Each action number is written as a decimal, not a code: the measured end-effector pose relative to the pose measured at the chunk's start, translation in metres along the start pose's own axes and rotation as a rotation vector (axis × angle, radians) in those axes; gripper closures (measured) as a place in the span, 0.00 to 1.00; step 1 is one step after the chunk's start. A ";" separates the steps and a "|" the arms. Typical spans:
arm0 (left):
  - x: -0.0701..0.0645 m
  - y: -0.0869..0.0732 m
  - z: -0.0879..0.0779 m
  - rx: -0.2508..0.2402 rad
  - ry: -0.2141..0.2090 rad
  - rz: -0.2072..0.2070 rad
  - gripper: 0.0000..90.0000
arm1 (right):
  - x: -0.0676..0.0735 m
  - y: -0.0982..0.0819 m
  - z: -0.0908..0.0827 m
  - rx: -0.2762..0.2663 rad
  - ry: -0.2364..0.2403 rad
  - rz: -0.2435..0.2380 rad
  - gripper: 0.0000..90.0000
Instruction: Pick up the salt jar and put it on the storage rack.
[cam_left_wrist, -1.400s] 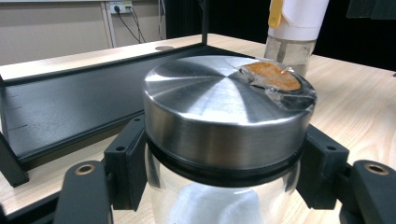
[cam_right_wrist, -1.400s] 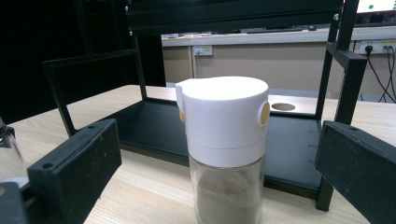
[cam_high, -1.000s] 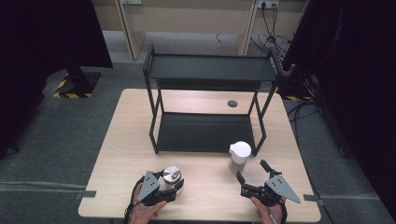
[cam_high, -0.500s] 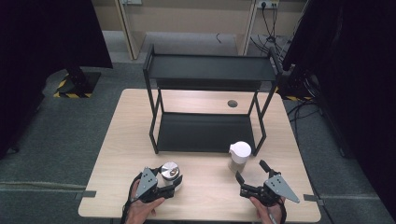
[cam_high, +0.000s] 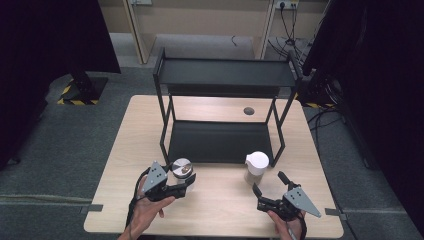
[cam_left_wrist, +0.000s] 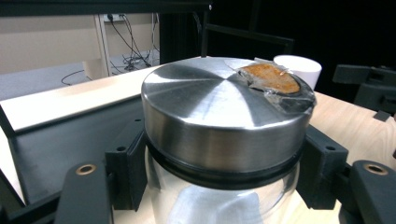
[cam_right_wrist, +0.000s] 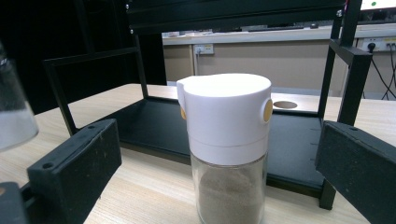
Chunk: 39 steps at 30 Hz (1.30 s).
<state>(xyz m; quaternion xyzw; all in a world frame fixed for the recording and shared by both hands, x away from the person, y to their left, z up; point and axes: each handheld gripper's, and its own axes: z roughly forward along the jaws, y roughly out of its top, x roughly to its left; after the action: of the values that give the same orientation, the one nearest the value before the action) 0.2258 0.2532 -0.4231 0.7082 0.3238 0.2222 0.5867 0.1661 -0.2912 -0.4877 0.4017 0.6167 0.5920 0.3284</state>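
So the left gripper (cam_high: 186, 185) pinches the steel-lidded jar (cam_left_wrist: 224, 140) near the tabletop's (cam_high: 220, 210) front edge, neither it nor the white-capped shaker (cam_right_wrist: 228, 154) shelved yet on the black rack (cam_high: 220, 142), right gripper (cam_high: 269, 189) spread before the shaker.

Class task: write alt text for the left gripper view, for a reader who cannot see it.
A glass jar with a brushed steel lid sits clamped between the left gripper's two black jaws. Behind it are a black shelf rack on a wooden table and a white-capped shaker.

Upright glass jar (cam_high: 181, 170) with steel lid, before the shelf
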 end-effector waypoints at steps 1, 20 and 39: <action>0.001 0.003 0.001 -0.003 0.002 0.000 0.34 | 0.000 0.000 0.000 0.000 0.000 0.000 0.01; 0.020 0.070 0.006 -0.032 -0.029 0.009 0.34 | -0.001 0.000 0.000 0.001 0.000 0.006 0.01; 0.036 0.146 0.020 -0.035 -0.058 0.012 0.34 | -0.002 0.000 0.000 0.001 -0.001 0.011 0.01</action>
<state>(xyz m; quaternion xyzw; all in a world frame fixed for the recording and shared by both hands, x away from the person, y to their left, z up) 0.2937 0.2505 -0.2876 0.7057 0.2987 0.2109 0.6069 0.1672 -0.2929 -0.4880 0.4055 0.6148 0.5931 0.3253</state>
